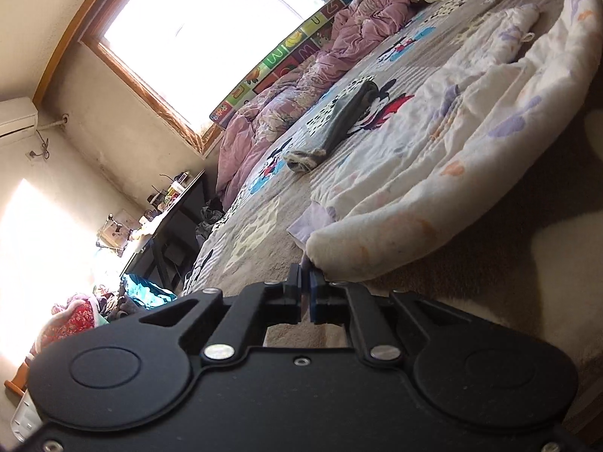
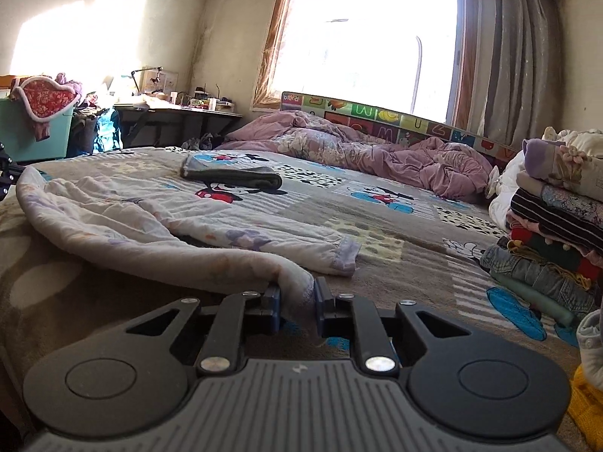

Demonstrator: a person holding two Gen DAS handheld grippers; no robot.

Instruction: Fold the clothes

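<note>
On the bed [image 2: 377, 226], near its front edge, lies a white garment [image 2: 124, 218] with pale purple and orange prints, spread out and wrinkled, its near hem lifted a little from the cover. The left gripper [image 1: 306, 282] is closed tightly on one corner of this hem, with the blue pads pressed together on the cloth. The right gripper [image 2: 297, 297] holds the other corner; its jaws are narrow, with the rolled edge of the fabric between them. Behind the garment, toward the middle of the bed, a dark grey folded piece [image 2: 233, 179] lies apart. At the right edge of the bed stands a stack of folded clothes [image 2: 554, 233]. A crumpled purple quilt [image 2: 358, 150] lies along the far edge, below the window [image 2: 369, 34].
</note>
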